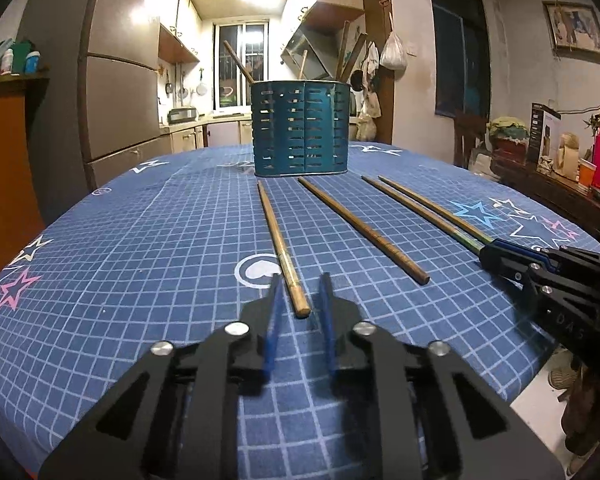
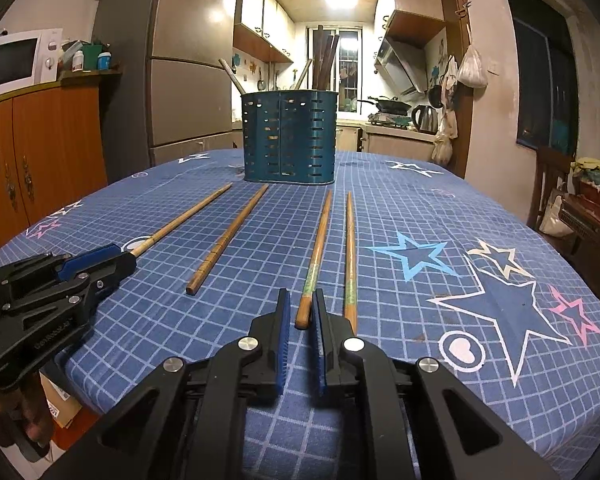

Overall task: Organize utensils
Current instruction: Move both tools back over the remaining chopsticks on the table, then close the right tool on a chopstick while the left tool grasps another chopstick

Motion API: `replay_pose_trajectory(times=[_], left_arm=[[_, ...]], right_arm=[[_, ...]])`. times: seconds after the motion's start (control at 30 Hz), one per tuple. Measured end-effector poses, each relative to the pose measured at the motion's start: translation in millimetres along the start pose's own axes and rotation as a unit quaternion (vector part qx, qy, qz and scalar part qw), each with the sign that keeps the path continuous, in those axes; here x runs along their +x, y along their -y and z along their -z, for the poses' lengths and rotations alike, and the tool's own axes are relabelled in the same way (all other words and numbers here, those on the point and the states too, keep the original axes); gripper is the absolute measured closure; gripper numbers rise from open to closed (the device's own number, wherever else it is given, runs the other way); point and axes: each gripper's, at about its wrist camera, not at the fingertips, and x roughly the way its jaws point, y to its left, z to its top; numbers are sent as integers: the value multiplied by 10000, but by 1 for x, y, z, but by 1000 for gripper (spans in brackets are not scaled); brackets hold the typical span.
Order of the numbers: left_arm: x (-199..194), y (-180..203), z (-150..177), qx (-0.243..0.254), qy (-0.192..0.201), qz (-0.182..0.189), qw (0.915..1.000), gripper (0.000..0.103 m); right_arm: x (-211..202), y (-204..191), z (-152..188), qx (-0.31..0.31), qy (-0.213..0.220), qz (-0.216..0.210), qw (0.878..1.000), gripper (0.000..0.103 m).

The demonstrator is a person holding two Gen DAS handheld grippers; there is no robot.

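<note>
While both grippers sit low over the tablecloth (image 1: 140,240), left gripper (image 1: 300,284) jaws are spread around the pale chopstick (image 1: 278,240) end; right gripper (image 2: 301,300) jaws spread around the green-banded chopstick (image 2: 316,256) end. Utensil holder (image 2: 289,140) stands ahead.

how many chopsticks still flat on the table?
4: leftmost between the left gripper fingers, grooved one beside it, green-banded pair at the right gripper.

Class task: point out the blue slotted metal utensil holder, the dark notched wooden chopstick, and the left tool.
Blue slotted metal utensil holder (image 1: 300,130), left wrist view, front wall.
Dark notched wooden chopstick (image 2: 228,238), right wrist view, mid-shaft.
Left tool (image 1: 300,300), left wrist view, between fingertips.
</note>
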Motion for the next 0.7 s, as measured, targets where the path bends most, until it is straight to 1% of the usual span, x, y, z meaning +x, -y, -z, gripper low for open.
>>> replay_pose_trajectory(times=[0.03, 0.3, 0.7], left_arm=[[0, 0, 0, -17, 7, -9, 10000, 93], [0, -2, 0, -91, 29, -38, 9999, 98], [-1, -4, -3, -142, 36, -51, 9999, 98]], right_arm=[[0, 0, 0, 8, -1, -2, 10000, 92], [0, -1, 0, 66, -6, 1, 10000, 94], [0, -1, 0, 102, 98, 10, 9999, 96]])
